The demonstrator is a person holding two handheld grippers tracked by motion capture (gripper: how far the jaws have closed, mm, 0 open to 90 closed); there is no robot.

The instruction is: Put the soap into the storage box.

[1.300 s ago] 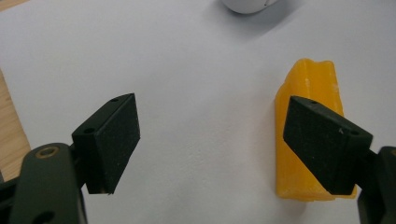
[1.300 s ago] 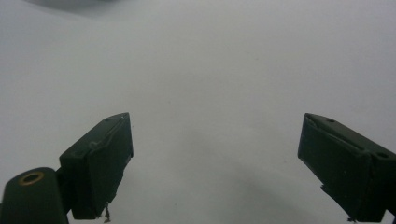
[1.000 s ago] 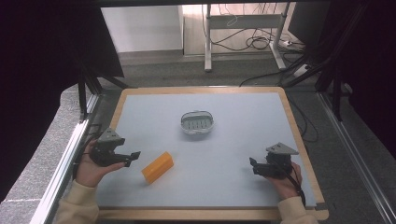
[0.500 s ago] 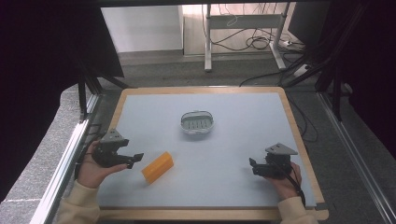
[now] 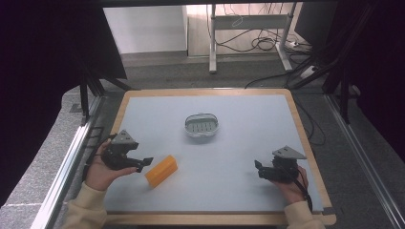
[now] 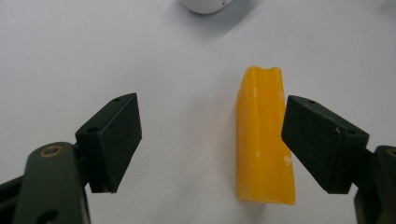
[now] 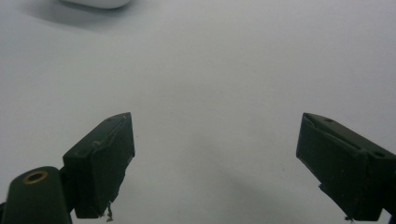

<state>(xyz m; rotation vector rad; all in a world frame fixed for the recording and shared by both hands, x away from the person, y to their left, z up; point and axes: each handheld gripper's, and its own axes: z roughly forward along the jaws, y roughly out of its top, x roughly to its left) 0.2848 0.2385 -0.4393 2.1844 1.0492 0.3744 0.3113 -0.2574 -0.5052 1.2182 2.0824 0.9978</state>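
Observation:
An orange bar of soap (image 5: 161, 171) lies on the white table top (image 5: 248, 143), left of centre near the front. My left gripper (image 5: 144, 165) is open just to its left, jaws pointing at it. Through the left gripper view the soap (image 6: 264, 140) lies lengthwise between the jaws, close against the right one, and the gripper (image 6: 210, 144) is not closed on it. A white oval soap dish (image 5: 202, 125) with a slotted grey insert stands mid-table. My right gripper (image 5: 258, 168) rests open at the front right, with bare table between its jaws (image 7: 215, 163).
A wooden rim (image 5: 305, 143) frames the table. The dish's edge shows at the top of the left gripper view (image 6: 205, 4) and the right gripper view (image 7: 95, 3). Metal rails run along both sides, and cables lie on the floor beyond.
My left gripper has moved forward and right toward the soap, so its jaws now reach the bar's end. The right gripper has stayed put.

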